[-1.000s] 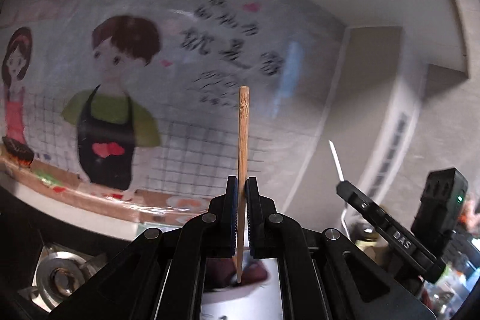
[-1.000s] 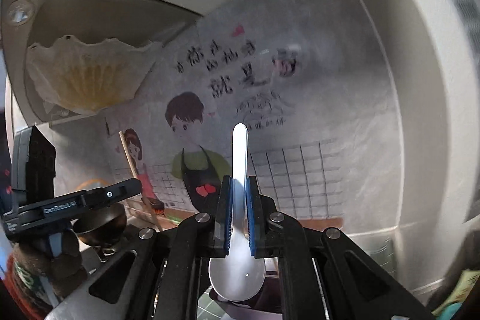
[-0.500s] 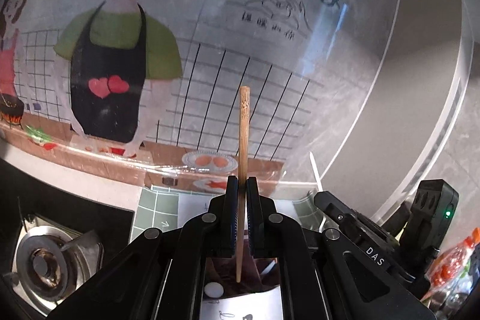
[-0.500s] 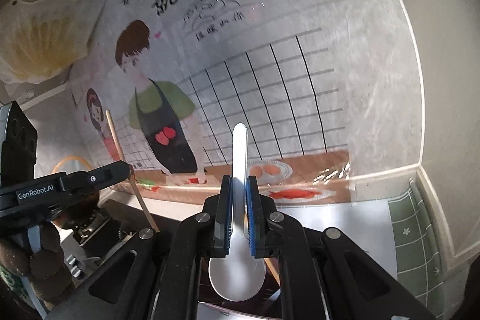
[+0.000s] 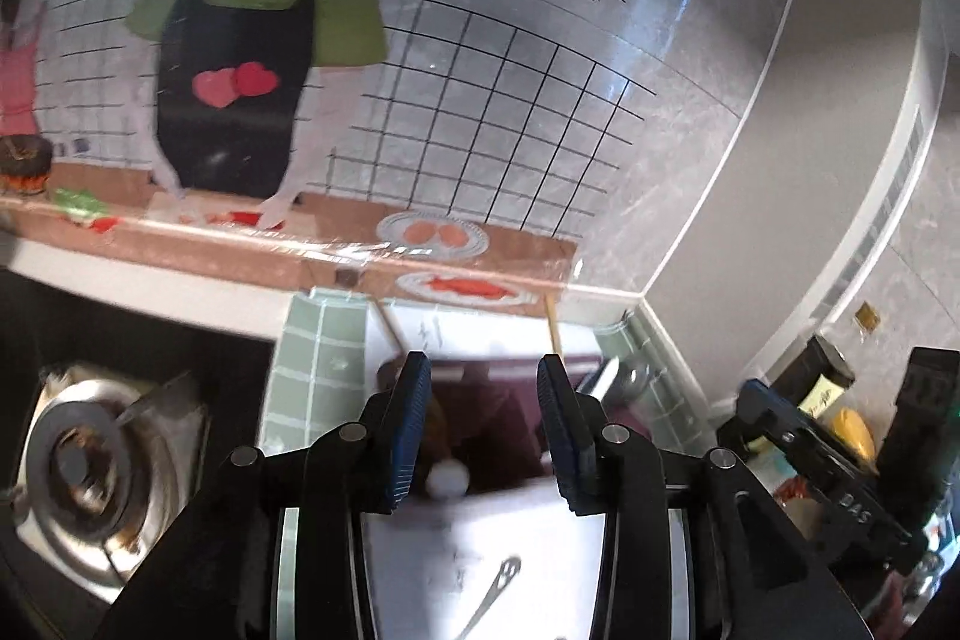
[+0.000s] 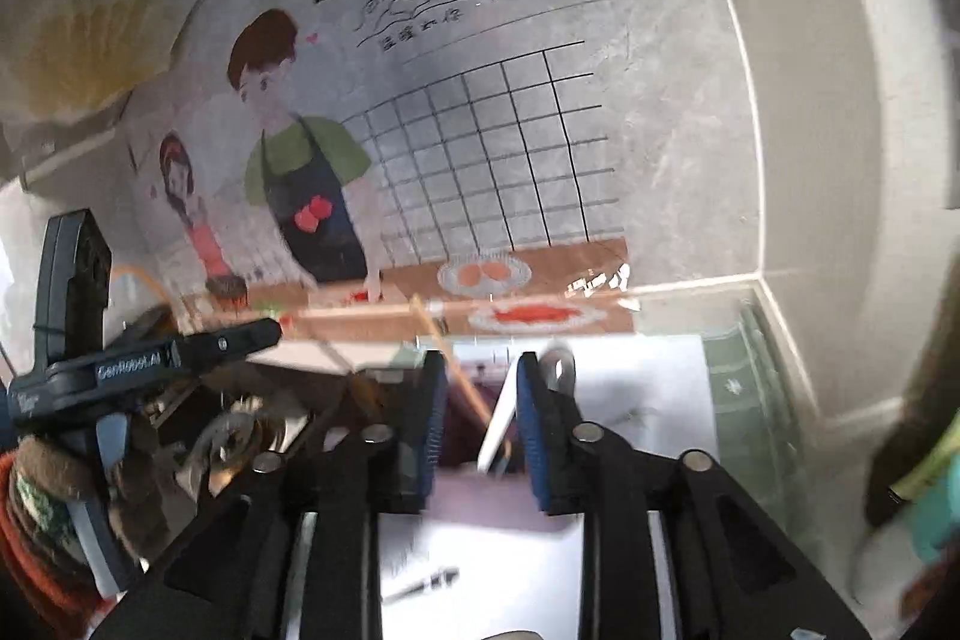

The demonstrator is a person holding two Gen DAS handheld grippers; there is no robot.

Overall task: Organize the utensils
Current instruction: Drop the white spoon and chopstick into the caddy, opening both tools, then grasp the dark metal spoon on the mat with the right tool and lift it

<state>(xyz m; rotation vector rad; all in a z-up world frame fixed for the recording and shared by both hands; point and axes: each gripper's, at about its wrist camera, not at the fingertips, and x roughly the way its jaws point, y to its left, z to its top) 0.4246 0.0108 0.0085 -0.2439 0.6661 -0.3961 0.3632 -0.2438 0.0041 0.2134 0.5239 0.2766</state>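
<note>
The left gripper [image 5: 483,421] is opening, jaws spread and empty. A chopstick [image 5: 552,328] leans in the dark holder [image 5: 486,400] directly below and ahead, long axis steeply upright. The right gripper [image 6: 480,421] is likewise opening; the white spoon [image 6: 501,418] stands loose between its pads [image 6: 528,412], tilted, over the same holder.

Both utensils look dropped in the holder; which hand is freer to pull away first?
Probably left: the left tool, jaws opening, holds nothing, while the white spoon seems to lean on a pad of the opening right tool.
</note>
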